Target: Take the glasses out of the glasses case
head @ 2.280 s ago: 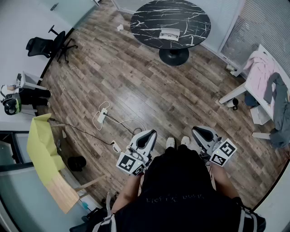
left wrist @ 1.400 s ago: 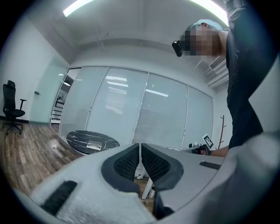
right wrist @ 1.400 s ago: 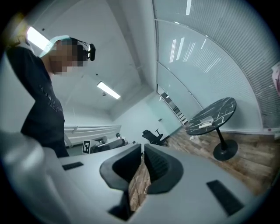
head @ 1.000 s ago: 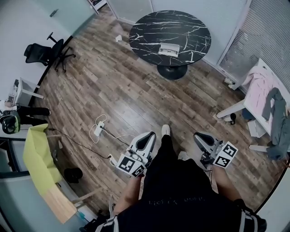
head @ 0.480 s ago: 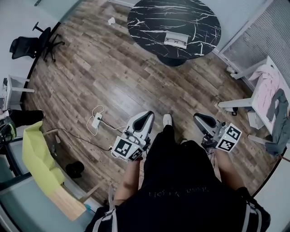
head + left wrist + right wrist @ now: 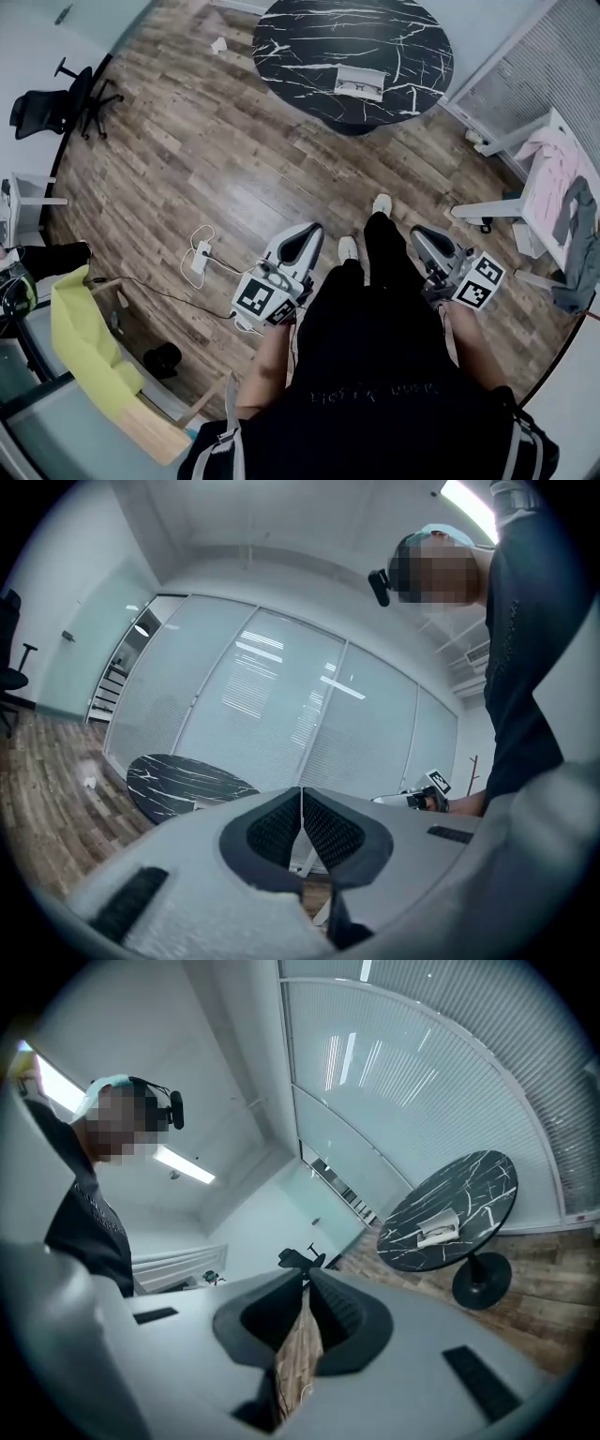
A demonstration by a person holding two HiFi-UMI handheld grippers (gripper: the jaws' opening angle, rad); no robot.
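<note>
A white glasses case lies closed on the round black marble table at the far end of the room. It also shows in the right gripper view as a pale case on the table, and only barely in the left gripper view. Both grippers are held low at the person's hips, far from the table. My left gripper is shut and holds nothing, its pads pressed together. My right gripper is shut and holds nothing too, its fingertips meeting. No glasses are visible.
Wooden floor lies between me and the table. A power strip with cable lies on the floor at left, a black office chair stands far left, a yellow-green seat near left. A white table with clothes stands at right. The person's shoe steps forward.
The person has walked toward the round table, one foot after the other; the table and case sit nearer in the head view. Both grippers stay shut at the hips.
</note>
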